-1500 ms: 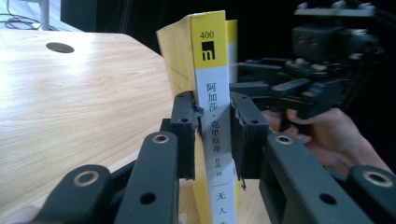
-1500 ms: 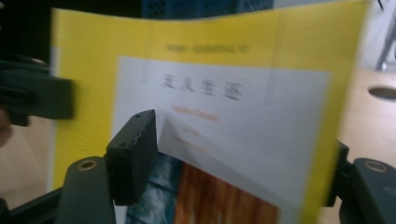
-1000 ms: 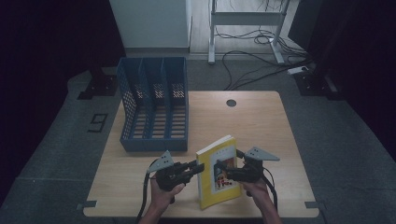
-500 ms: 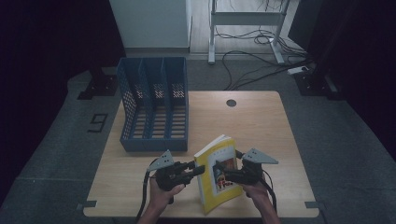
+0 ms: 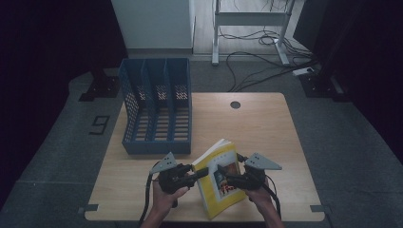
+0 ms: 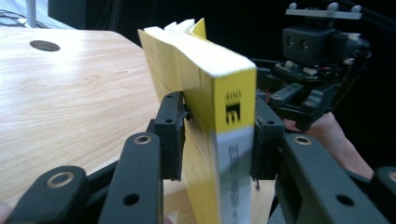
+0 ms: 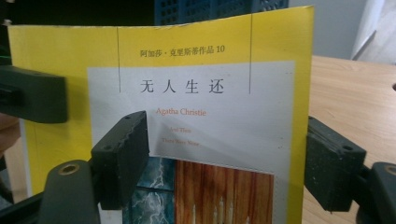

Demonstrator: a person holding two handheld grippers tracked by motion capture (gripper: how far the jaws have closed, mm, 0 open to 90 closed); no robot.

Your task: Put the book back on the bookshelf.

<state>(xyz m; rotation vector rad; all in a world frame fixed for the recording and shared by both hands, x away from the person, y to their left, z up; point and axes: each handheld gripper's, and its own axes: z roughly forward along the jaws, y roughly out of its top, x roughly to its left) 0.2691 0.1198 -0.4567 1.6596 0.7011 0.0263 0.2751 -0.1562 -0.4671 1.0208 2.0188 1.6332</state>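
High: yellow paperback book (image 5: 221, 183) tilted at the wooden table's (image 5: 266, 128) near edge, between left gripper (image 5: 194, 173) and right gripper (image 5: 234, 179) | Left: jaws, just opening, flank the spine, pads beside it | Right: jaws, just closing, spread before the cover, forearms low.

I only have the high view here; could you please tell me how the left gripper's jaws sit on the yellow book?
Observer: The left gripper straddles the yellow book at its spine. Its jaws have just been opening, and I cannot tell whether the pads press.
Operator: Thank you. And the right gripper?
Observer: The right gripper faces the front cover with its jaws apart. They have just been closing a little, one jaw stands past the cover's edge, and nothing is clamped.
Operator: What does the cover read?
Observer: Agatha Christie, under a line of Chinese characters.
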